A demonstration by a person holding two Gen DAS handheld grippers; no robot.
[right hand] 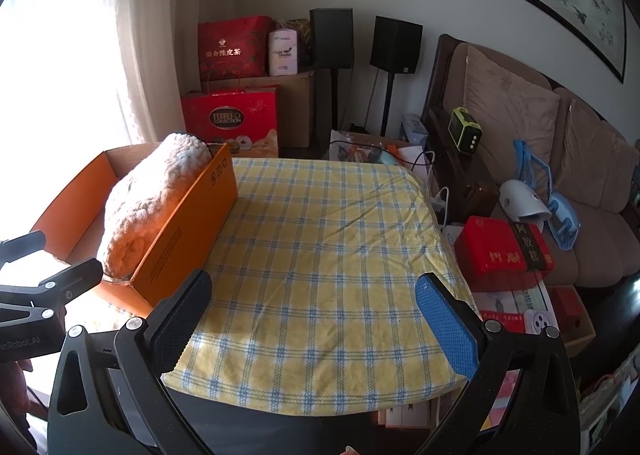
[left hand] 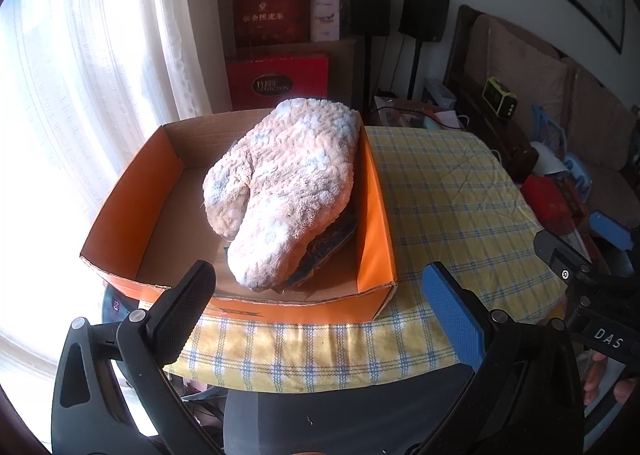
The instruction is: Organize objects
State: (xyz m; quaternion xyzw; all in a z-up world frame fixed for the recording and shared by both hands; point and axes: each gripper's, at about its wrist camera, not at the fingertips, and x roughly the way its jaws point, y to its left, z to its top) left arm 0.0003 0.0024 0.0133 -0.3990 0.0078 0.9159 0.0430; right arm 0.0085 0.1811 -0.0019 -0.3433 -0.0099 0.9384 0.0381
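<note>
An open orange cardboard box (left hand: 376, 191) stands on a table covered with a yellow checked cloth (left hand: 448, 191). A fluffy white and beige mitten (left hand: 288, 179) lies inside it on top of a dark item (left hand: 332, 243). My left gripper (left hand: 320, 295) is open and empty, just in front of the box's near wall. In the right wrist view the box (right hand: 188, 231) with the mitten (right hand: 152, 203) is at the left. My right gripper (right hand: 316, 303) is open and empty over the bare cloth (right hand: 320, 239). The left gripper (right hand: 48, 271) shows at that view's left edge.
Red gift boxes (right hand: 232, 115) and two black speakers (right hand: 396, 43) stand behind the table. A brown sofa (right hand: 520, 115) with a green radio (right hand: 464, 131), a red tin (right hand: 496, 251) and clutter is on the right. A curtained window (left hand: 80, 95) is on the left.
</note>
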